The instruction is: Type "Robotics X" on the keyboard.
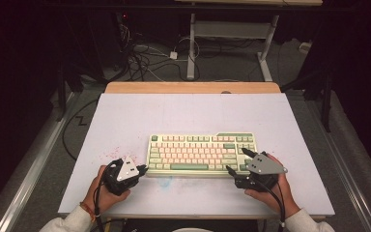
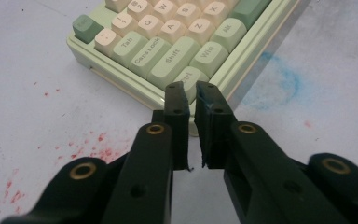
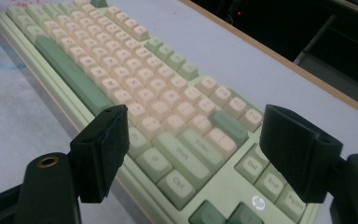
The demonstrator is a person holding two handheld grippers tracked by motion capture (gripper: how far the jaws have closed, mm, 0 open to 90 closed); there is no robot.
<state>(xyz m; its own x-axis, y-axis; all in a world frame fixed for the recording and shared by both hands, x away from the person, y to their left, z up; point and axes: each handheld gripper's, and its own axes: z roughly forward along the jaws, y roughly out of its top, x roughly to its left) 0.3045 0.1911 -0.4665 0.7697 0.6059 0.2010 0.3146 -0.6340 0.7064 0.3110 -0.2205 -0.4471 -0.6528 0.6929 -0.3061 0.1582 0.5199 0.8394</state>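
The keyboard (image 1: 201, 154) is placed on the white tabletop (image 1: 125, 121), near its front edge. The left claw (image 2: 191, 91) is clenched on nothing at the keyboard's left corner. The right claw (image 3: 193, 154) is spread wide over its right end.

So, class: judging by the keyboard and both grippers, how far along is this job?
Early stage. Done: both grippers have reached the keyboard, which still lies flat on the table. In hand: the left gripper is shut at the near left corner, with nothing visibly between its jaws; the right gripper stands open over the right end. Left: apparently gripping and moving it.
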